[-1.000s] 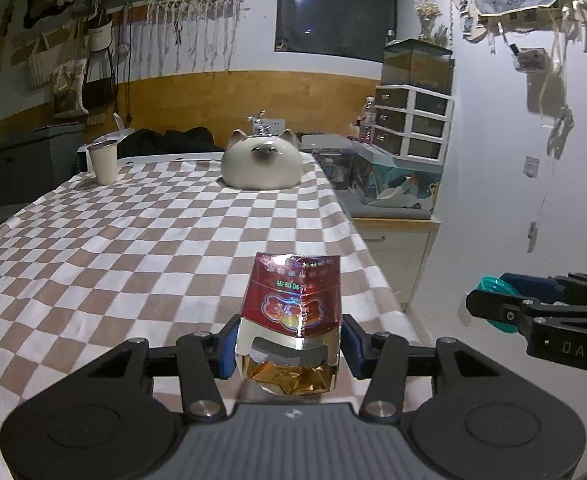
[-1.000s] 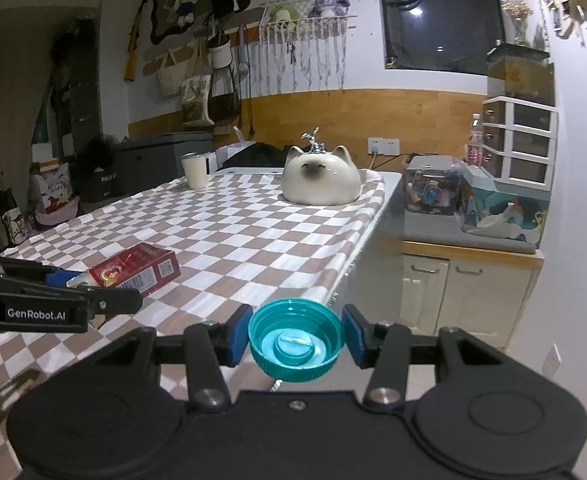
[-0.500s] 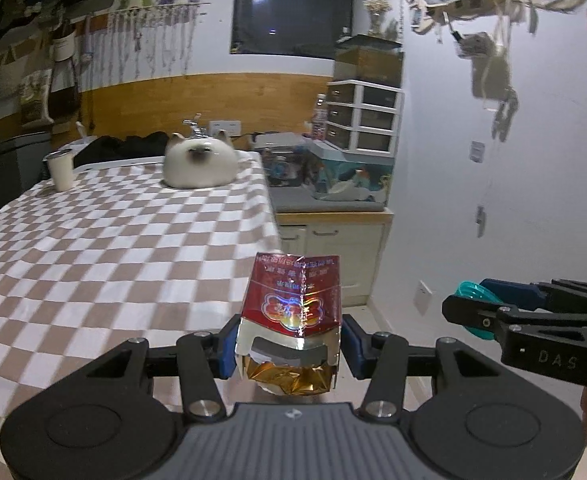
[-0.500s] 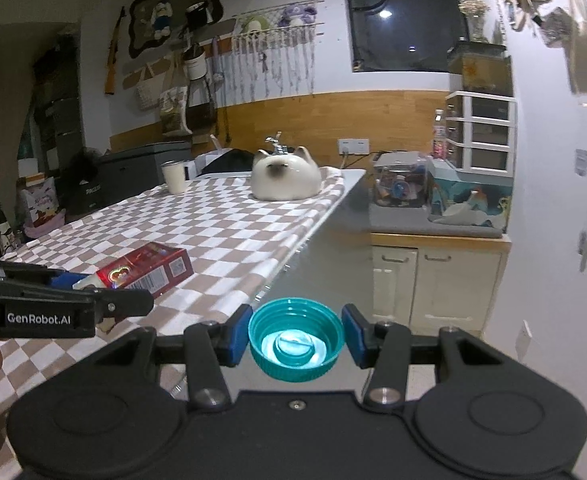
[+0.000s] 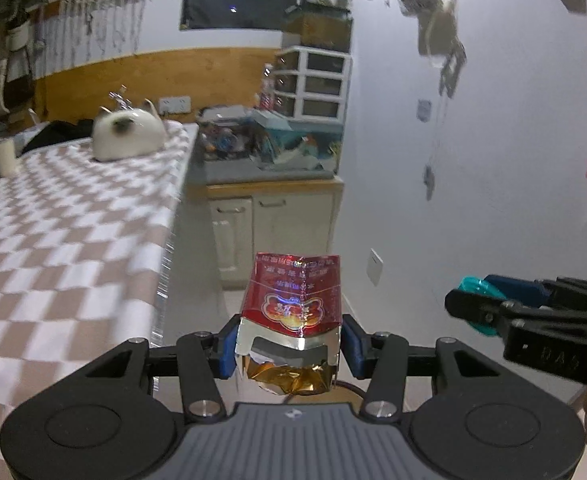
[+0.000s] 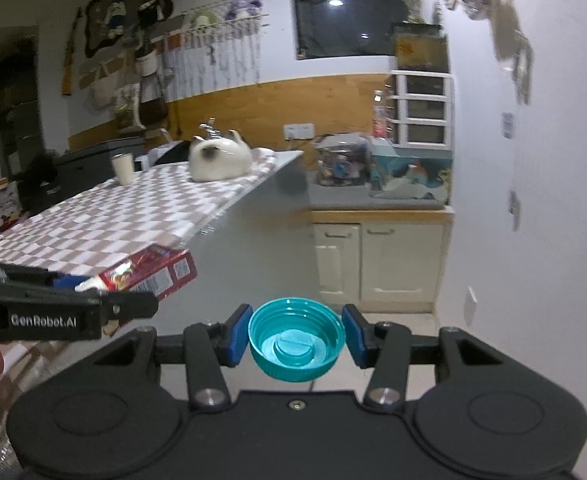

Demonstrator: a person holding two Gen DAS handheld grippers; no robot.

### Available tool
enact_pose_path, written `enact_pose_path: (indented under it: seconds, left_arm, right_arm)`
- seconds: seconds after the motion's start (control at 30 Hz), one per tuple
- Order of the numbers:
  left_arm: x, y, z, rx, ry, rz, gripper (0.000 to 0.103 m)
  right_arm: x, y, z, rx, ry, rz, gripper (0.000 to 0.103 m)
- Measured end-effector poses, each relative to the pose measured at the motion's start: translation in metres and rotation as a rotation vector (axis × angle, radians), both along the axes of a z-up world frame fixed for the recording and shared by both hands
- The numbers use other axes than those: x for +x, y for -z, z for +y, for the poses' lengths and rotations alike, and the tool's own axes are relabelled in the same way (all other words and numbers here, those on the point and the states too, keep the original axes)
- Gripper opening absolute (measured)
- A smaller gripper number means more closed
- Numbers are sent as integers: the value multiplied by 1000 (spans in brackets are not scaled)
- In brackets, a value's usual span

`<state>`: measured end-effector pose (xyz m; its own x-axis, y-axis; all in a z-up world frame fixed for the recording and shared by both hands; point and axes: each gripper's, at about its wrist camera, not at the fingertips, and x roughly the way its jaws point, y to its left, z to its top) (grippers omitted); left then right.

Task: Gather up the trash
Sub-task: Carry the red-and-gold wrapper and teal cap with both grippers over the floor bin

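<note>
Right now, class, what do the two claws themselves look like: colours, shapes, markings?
Both claws, left and right, are black, with blue pads on angular linkage arms, round discs and silver screws. White lettering marks their sides: "GenRobot.AI" on the left, "DAS" on the right.

A cat-shaped white ornament (image 5: 127, 138) sits at the far end of the worktop (image 5: 65, 216), which wears a brown-and-white checked cloth, with a pale cup (image 5: 4, 155) well apart from it at the left edge. Beyond stands a cream cabinet (image 6: 379, 258) with a cluttered top, a white drawer unit (image 6: 420, 110) above it, and a dark window (image 6: 347, 6) in the wall.
</note>
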<state>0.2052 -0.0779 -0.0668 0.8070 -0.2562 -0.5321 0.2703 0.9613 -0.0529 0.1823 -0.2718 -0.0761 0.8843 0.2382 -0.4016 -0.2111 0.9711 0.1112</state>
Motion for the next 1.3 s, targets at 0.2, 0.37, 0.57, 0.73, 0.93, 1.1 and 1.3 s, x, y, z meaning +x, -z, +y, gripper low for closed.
enact_pose_path:
  seconds: [0.2, 0.37, 0.57, 0.73, 0.93, 1.1, 1.3]
  left_arm:
    - [6, 30, -37, -6, 44, 60, 51]
    - [23, 71, -66, -26, 78, 167, 51]
    - [52, 132, -87, -29, 71, 302, 51]
    - [80, 183, -97, -51, 50, 404, 51]
    - [123, 236, -99, -85, 24, 484, 51]
    - [160, 276, -87, -113, -13, 518, 51]
    - [187, 324, -73, -128, -61, 572, 51]
  right_arm:
    - [-1, 29, -35, 14, 56, 44, 50]
    - [2, 66, -57, 20, 94, 118, 50]
    - [13, 116, -82, 32, 143, 226, 50]
    - [28, 160, -99, 51, 194, 316, 50]
    - [59, 213, -111, 137, 276, 410, 50]
    - [94, 264, -105, 215, 319, 488, 50]
    - [134, 325, -94, 323, 349, 577, 50]
